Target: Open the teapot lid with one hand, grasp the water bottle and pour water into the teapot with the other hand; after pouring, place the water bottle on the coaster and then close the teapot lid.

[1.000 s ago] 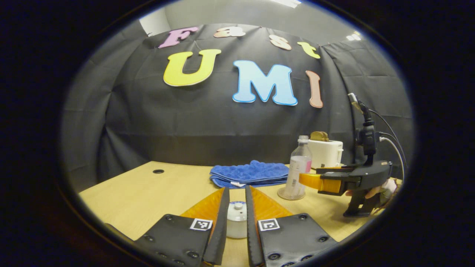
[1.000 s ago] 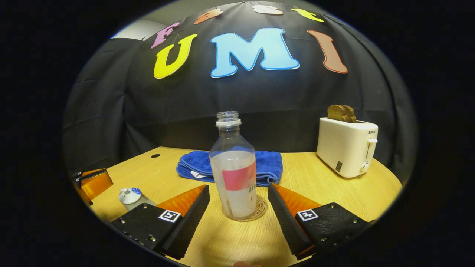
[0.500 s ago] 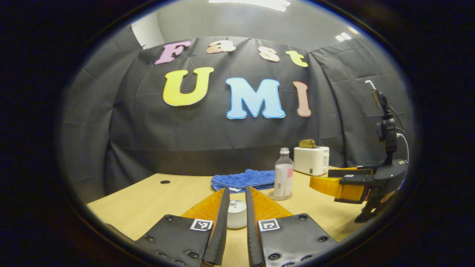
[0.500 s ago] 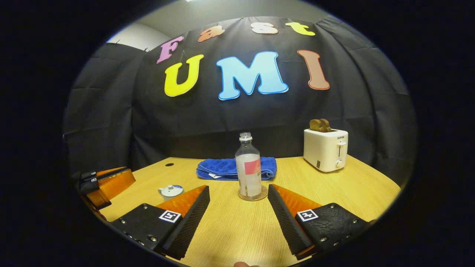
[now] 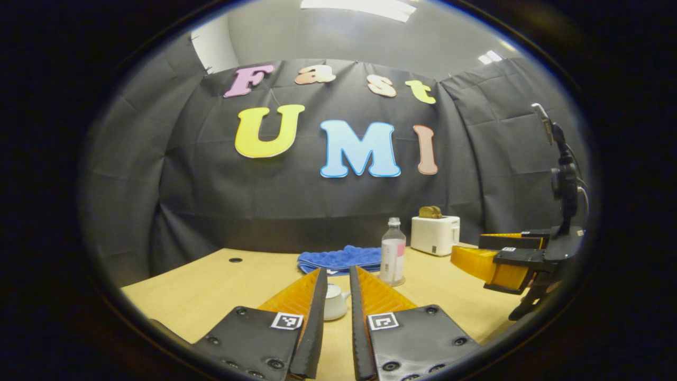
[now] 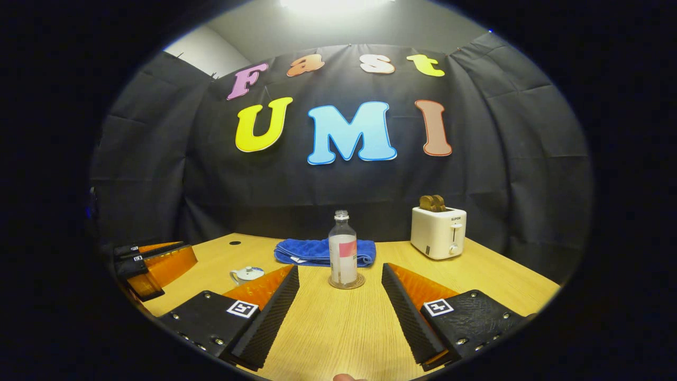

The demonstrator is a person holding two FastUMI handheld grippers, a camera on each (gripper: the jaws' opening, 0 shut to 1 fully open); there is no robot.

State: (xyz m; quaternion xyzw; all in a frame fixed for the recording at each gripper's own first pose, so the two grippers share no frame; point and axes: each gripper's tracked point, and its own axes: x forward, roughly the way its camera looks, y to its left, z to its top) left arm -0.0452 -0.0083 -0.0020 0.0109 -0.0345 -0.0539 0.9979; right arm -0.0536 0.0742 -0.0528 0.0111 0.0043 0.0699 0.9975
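Left gripper view first: our left gripper [image 5: 336, 275] holds nothing, jaws narrow, the lidded teapot [image 5: 334, 300] beyond them. Right gripper view: our right gripper [image 6: 340, 275] gapes wide and empty, the water bottle [image 6: 342, 249] on its coaster [image 6: 346, 284] well ahead. We judge all 4 steps done.

A staged recording booth, not a real kitchen. Black cloth [image 6: 338, 180] draped as backdrop across the frame's middle, plain wall [image 5: 338, 37] and ceiling lights [image 5: 365, 6] above it. Bare wooden table [image 6: 338, 323] below, dressed with toaster [image 6: 438, 232], towel [image 6: 312, 252] at centre.
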